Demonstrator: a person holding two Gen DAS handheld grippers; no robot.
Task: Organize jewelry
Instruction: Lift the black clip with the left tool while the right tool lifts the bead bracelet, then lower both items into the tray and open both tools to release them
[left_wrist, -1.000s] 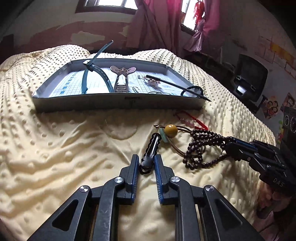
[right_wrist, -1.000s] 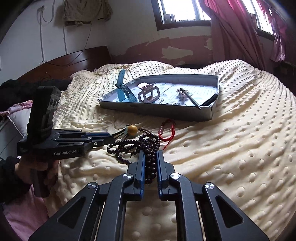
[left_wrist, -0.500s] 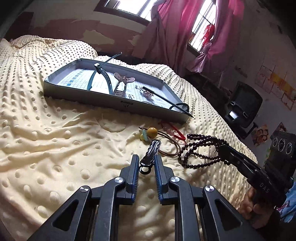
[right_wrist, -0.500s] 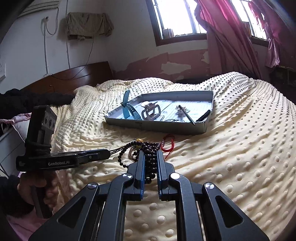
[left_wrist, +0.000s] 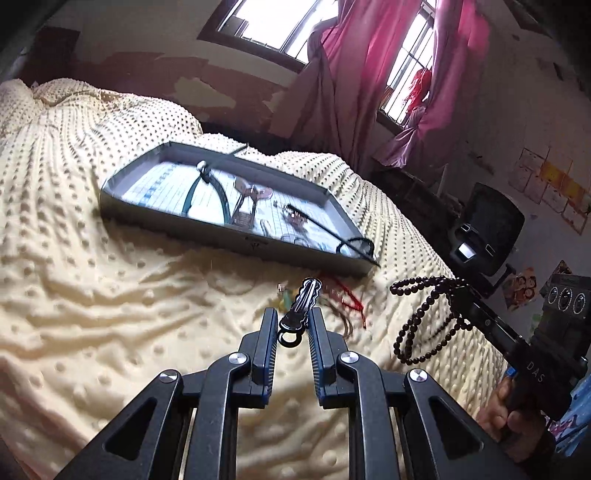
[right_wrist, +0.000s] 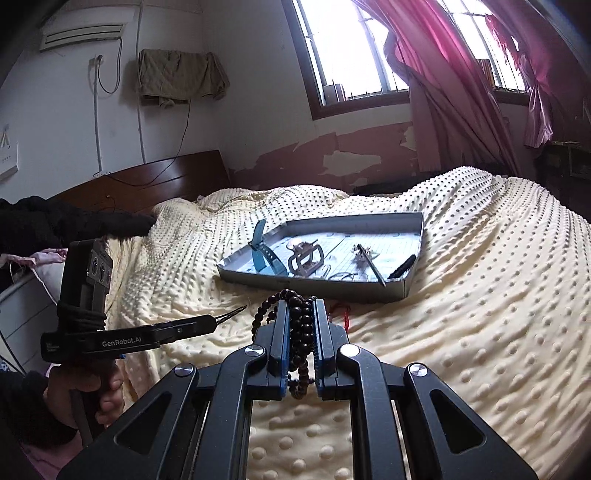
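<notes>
While both tools were raised above the cream dotted bedspread, a black hair clip was found pinched between the pads of the left gripper, its ringed end toward the camera. A string of dark wooden beads was found clamped between the narrowly set pads of the right gripper, with loops hanging clear of the bedding on either side. A grey tray was noted further up the bed, holding a teal watch strap, a claw clip and a thin black stick. A red cord bracelet was recorded on the bedspread just before the tray; other pieces beside it were blurred and were possibly beads.
</notes>
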